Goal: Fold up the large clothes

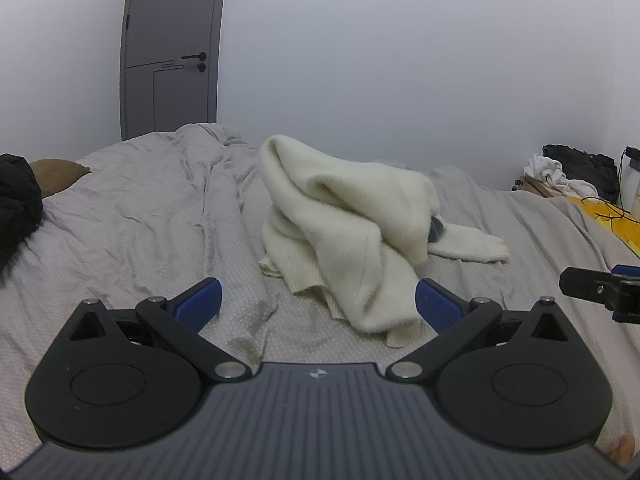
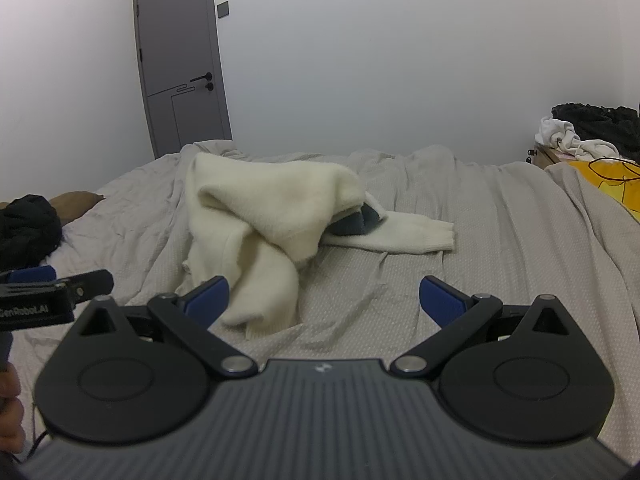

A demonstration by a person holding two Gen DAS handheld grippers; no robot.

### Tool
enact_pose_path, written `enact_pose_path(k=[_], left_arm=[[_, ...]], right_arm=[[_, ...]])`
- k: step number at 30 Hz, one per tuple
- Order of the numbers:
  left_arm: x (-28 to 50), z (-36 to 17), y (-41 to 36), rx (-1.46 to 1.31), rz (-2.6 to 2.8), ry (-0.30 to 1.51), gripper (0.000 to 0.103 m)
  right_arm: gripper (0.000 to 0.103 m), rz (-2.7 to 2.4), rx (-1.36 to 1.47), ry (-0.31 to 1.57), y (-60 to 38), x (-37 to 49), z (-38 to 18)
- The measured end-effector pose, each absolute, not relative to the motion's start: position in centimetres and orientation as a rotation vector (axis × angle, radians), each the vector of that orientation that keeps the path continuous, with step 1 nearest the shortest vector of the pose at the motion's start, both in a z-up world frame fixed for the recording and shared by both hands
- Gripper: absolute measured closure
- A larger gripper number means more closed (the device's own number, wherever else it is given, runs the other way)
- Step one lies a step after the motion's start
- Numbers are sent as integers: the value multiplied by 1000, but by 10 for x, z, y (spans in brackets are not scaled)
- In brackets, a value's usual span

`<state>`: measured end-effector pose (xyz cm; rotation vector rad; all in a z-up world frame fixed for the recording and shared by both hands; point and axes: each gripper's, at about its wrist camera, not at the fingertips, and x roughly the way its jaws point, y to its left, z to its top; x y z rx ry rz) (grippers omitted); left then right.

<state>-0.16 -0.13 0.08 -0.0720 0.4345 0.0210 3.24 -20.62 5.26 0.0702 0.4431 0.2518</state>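
A cream fuzzy sweater (image 1: 352, 232) lies crumpled in a heap on the grey bedsheet (image 1: 140, 232), one sleeve stretched out to the right. It also shows in the right wrist view (image 2: 272, 216), with a dark grey patch (image 2: 356, 222) under its fold. My left gripper (image 1: 318, 300) is open and empty, just short of the sweater's near hem. My right gripper (image 2: 324, 300) is open and empty, its left finger beside the sweater's near end. The right gripper also shows at the right edge of the left wrist view (image 1: 600, 286).
A black garment (image 1: 16, 204) and a brown pillow (image 1: 56, 174) lie at the bed's left. A pile of black and white clothes (image 2: 588, 132) and a yellow item (image 2: 608, 184) sit at the right. A grey door (image 1: 172, 48) stands behind.
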Motion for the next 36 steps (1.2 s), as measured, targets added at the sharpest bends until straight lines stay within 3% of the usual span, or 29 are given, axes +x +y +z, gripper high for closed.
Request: enact_pose_path(k=[36], left_arm=[[1,-3,-3,-69,15,434,0]], right_arm=[[0,250,70,446,-204,33,48]])
